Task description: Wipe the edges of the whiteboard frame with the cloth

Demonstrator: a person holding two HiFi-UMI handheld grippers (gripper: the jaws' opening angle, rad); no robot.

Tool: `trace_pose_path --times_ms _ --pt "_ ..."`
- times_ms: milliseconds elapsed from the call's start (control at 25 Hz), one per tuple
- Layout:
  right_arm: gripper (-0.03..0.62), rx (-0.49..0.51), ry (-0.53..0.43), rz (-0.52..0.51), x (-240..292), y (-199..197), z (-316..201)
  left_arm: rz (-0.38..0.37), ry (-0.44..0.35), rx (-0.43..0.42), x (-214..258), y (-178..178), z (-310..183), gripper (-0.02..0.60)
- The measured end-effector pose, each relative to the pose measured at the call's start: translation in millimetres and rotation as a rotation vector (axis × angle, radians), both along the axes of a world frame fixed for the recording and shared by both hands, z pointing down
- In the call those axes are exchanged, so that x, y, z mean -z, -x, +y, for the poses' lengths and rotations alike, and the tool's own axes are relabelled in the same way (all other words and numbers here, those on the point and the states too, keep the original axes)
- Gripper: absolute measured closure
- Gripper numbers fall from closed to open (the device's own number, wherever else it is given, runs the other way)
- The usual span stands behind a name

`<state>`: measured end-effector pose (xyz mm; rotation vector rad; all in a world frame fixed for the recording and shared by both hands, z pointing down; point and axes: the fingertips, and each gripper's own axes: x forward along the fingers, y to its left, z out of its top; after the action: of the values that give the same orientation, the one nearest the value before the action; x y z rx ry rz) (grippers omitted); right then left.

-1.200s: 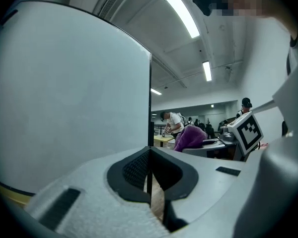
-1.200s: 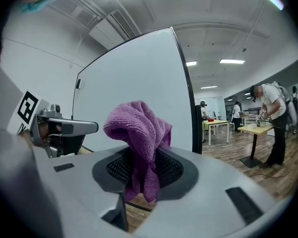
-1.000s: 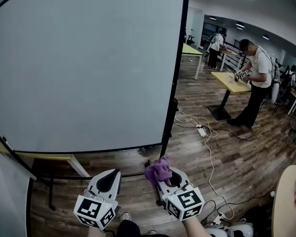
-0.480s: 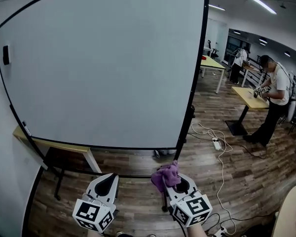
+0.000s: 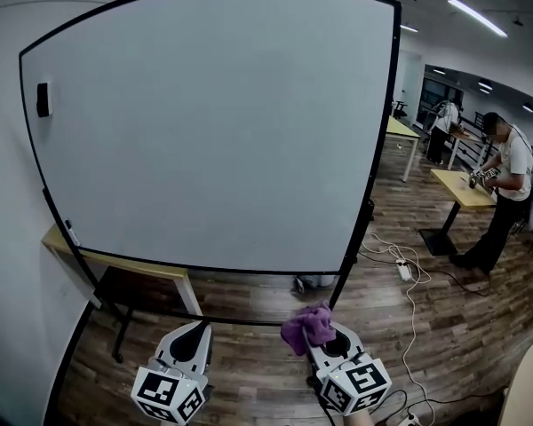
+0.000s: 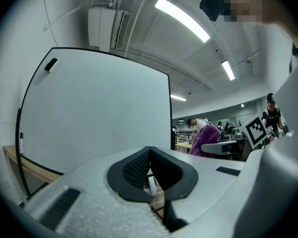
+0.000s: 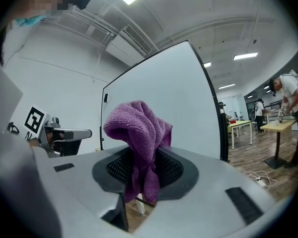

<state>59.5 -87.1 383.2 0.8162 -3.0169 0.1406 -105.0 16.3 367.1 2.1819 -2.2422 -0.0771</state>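
**Purple cloth clamped, frame not yet touched**

Purple cloth (image 5: 307,327) sits bunched in the right hand-held gripper (image 5: 325,341). Its jaws are closed tight on the cloth, and most of the fabric stands above the tips. The left hand-held gripper (image 5: 193,330) has its jaws together on nothing. Both hang low over the wooden floor (image 5: 249,362), well apart from the black whiteboard frame (image 5: 379,149).

To wipe well, the person would likely press the free bulge of cloth against the frame, not the hard jaw tips. Starting at a corner and running along one edge with steady pressure should work best; the right edge and lower right corner look nearest. What looks like a caster (image 5: 299,284) shows under the board, so a hard push might roll it.

Compared with a second ago, the view has lifted and the board's top and left edges now show. Both grippers keep much the same low places, and the cloth remains clamped
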Motion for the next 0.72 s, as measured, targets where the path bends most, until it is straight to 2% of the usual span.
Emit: trace_pose_path --times_ms 240,720 --pt "0.484 -0.005 -0.007 0.009 1.0 14.5 42.3 -0.004 0.003 0.016 0.0 21.8 48.7 0.563" --pt "0.482 -0.026 -0.021 0.004 6.3 23.7 123.9 -0.011 -0.019 0.028 6.2 41.5 134.1 0.563"
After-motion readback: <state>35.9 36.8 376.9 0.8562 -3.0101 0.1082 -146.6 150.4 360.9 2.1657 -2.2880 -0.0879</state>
